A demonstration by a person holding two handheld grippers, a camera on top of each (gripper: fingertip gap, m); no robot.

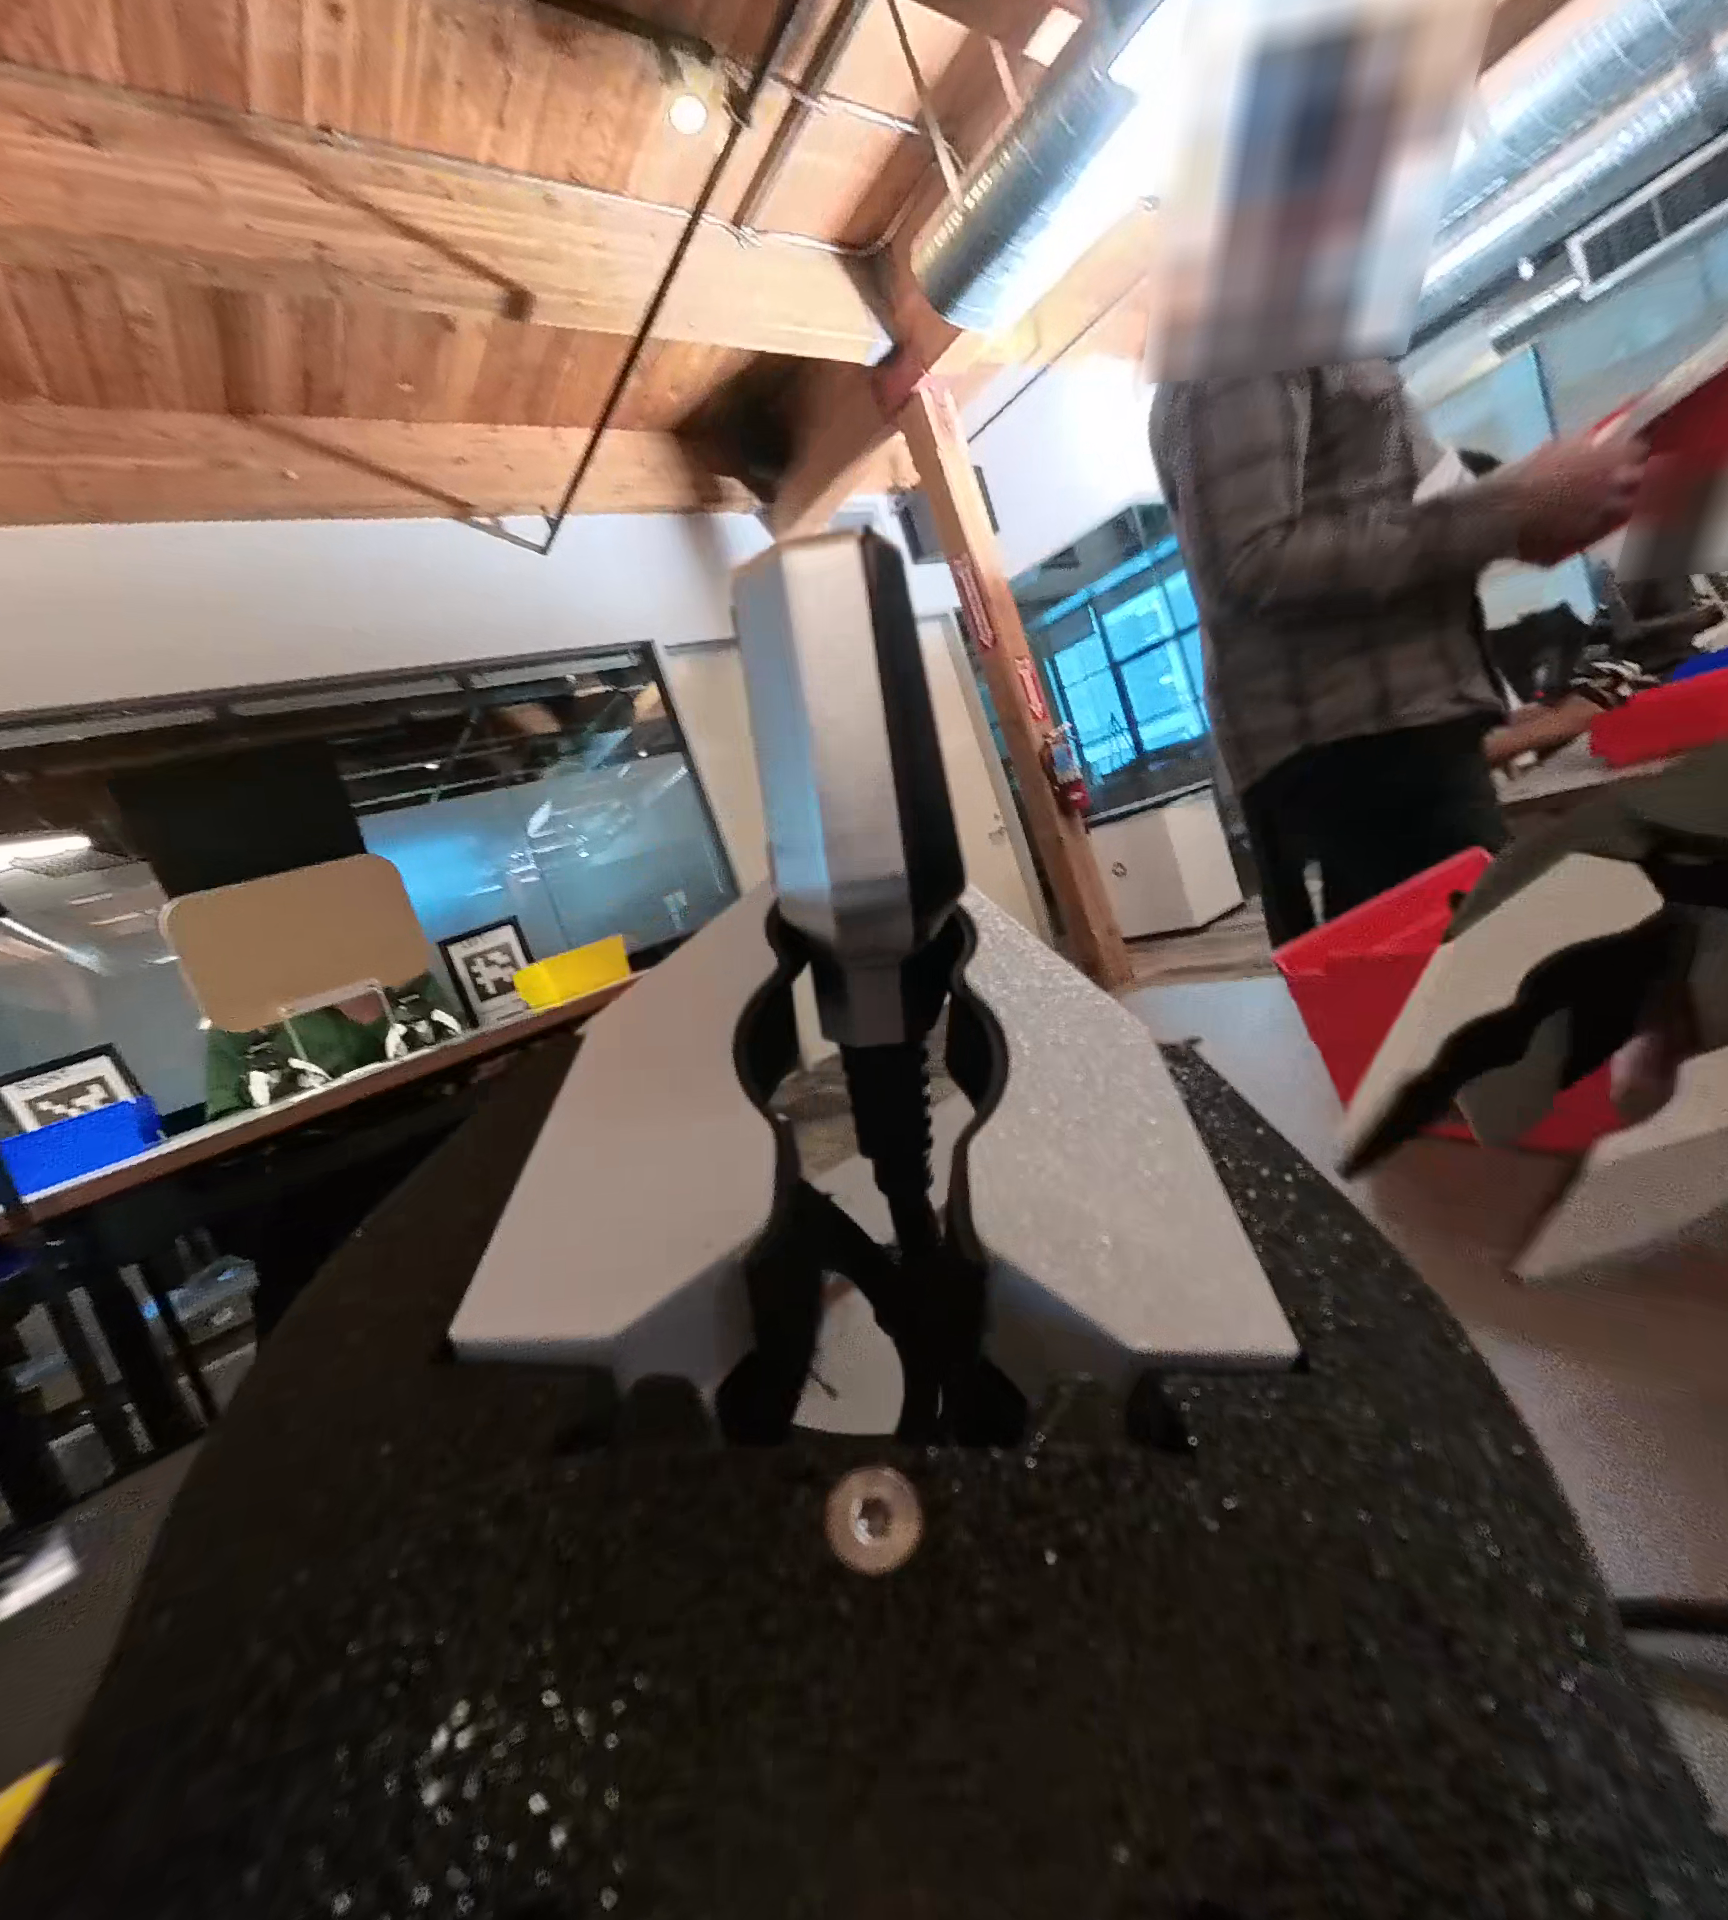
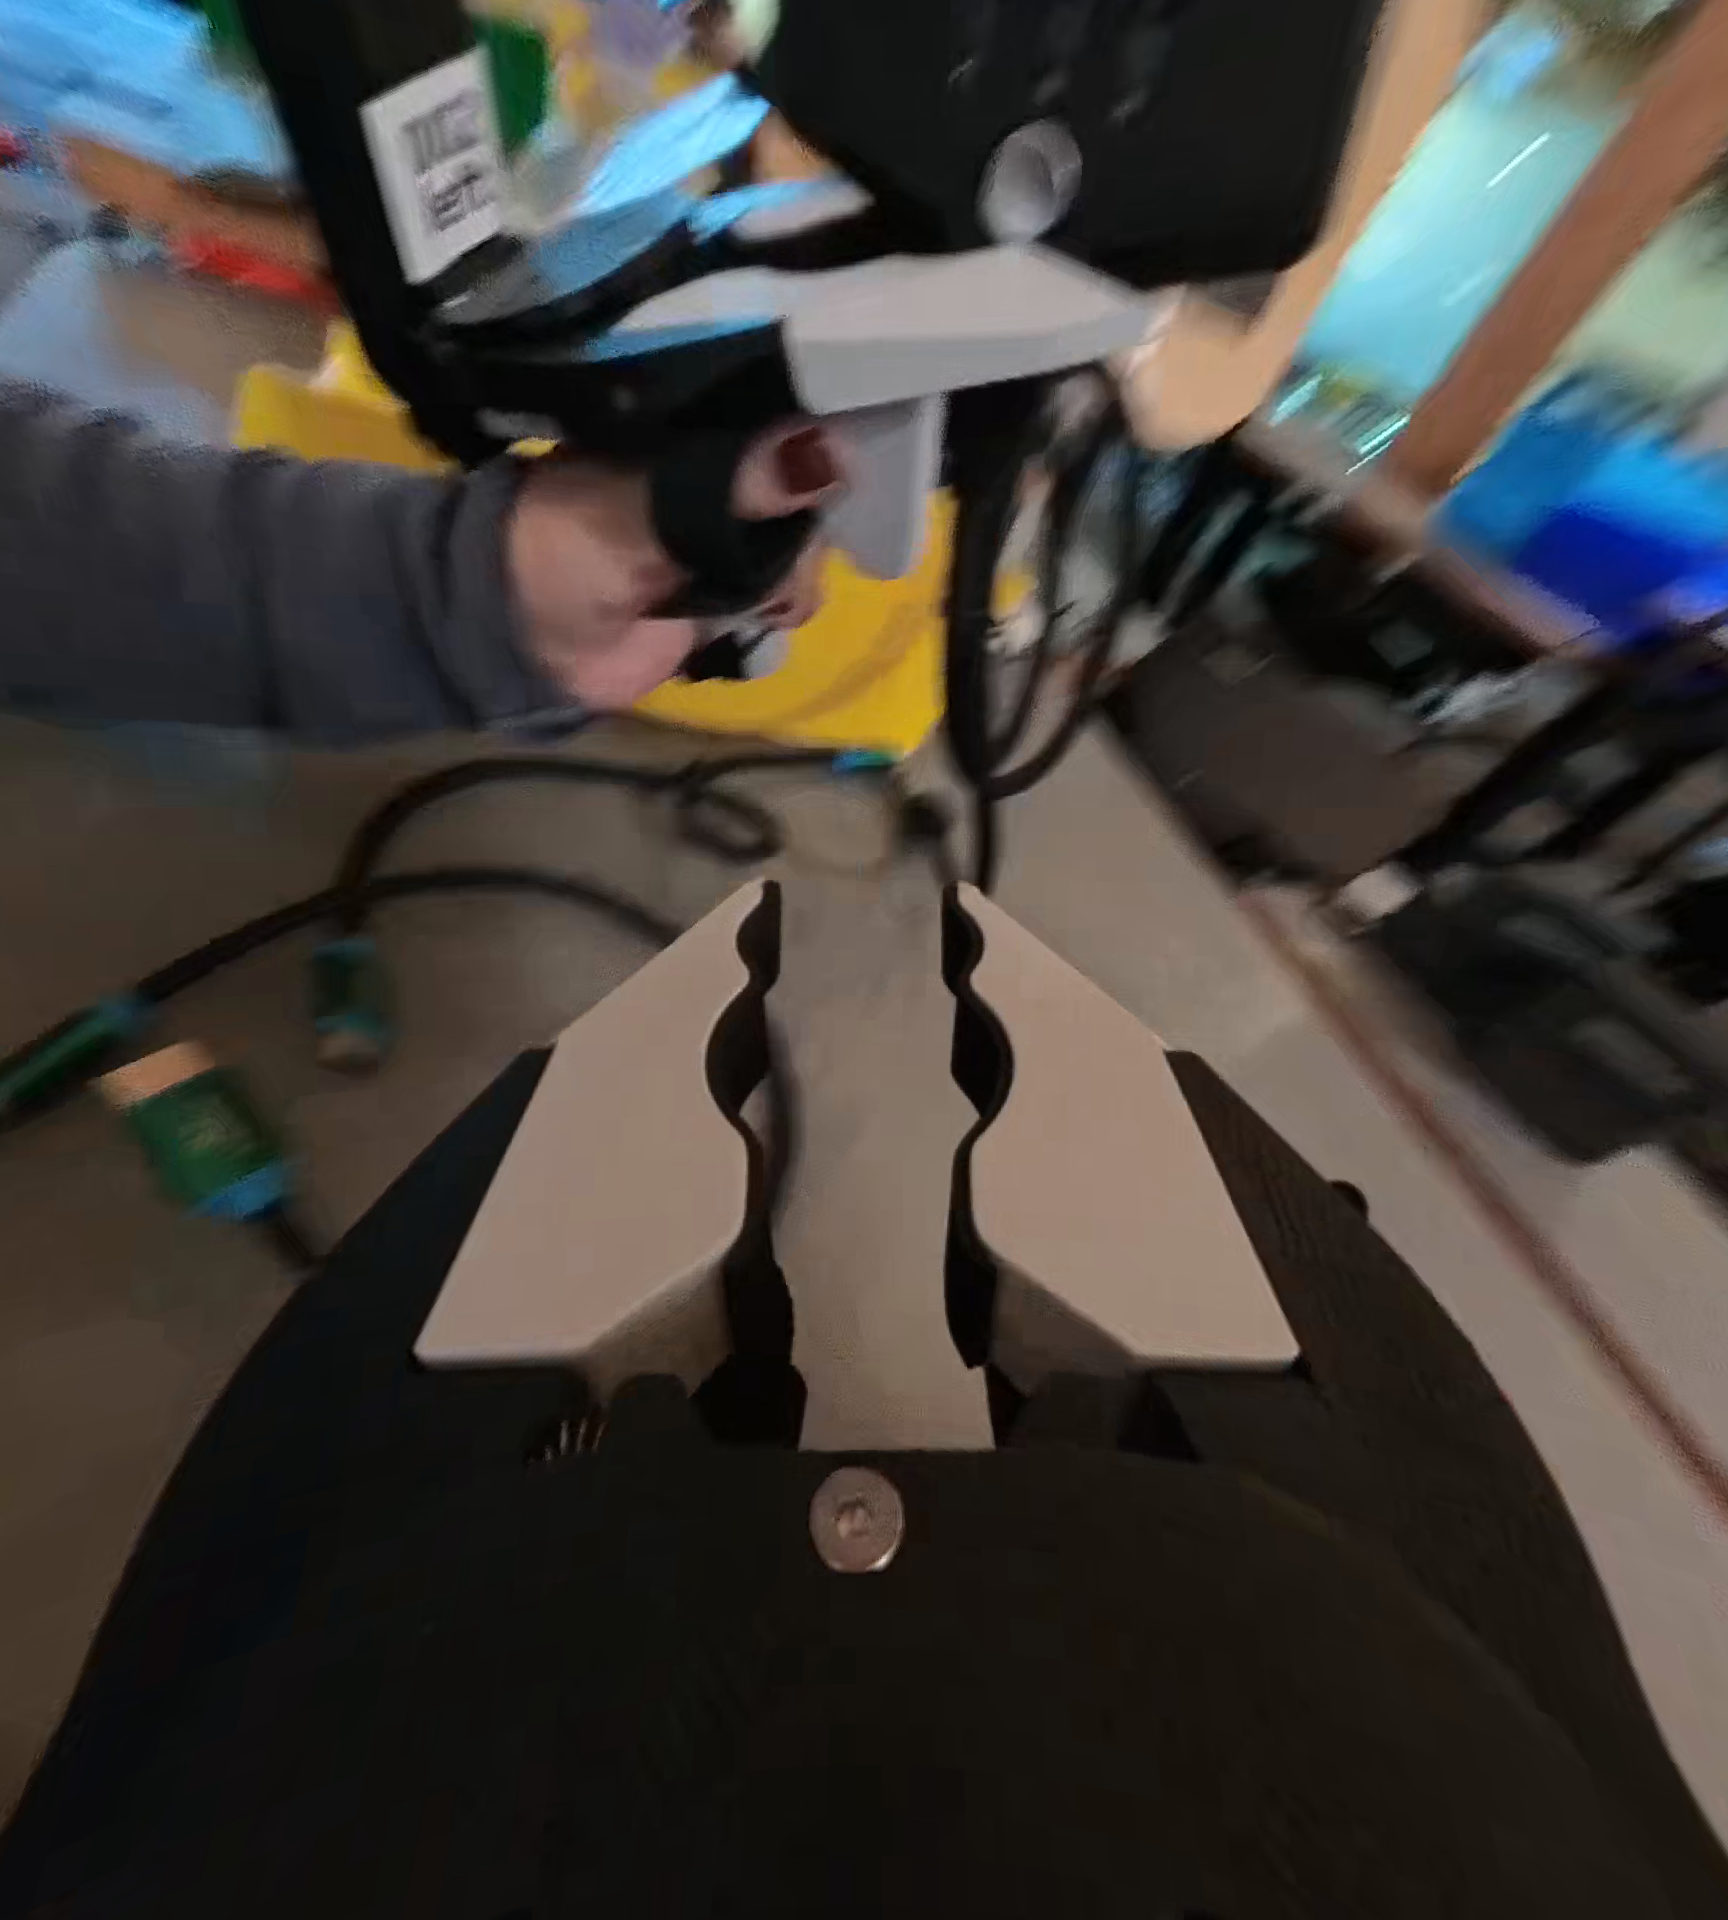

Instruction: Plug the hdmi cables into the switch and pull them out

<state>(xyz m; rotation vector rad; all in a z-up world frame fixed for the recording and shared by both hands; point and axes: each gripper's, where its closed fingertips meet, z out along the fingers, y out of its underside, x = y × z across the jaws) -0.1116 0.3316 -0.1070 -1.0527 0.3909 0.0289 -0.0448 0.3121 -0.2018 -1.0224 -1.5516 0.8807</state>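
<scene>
My left gripper [image 1: 865, 935] is shut on the neck of a silver and black HDMI switch [image 1: 829, 748]. It holds the switch upright in the air, and the switch's black cable [image 1: 907, 1174] runs down between the fingers. My right gripper [image 2: 860, 904] is open and empty above the grey table [image 2: 112, 831]; it also shows in the left wrist view [image 1: 1525, 997], off to the right. Three green HDMI plugs [image 2: 200, 1127] [image 2: 346, 1003] [image 2: 39, 1070] lie loose on the table to its left. The left gripper [image 2: 839, 343], held by a hand, is high in the right wrist view with a black cable [image 2: 974, 623] hanging from it.
A person in a plaid shirt [image 1: 1338, 582] stands at the back right beside red bins [image 1: 1379, 966]. A yellow bin [image 2: 839, 644] sits behind the cables. Blue bins [image 1: 70, 1143] stand on a far bench. Dark equipment and cables [image 2: 1462, 831] line the right table edge.
</scene>
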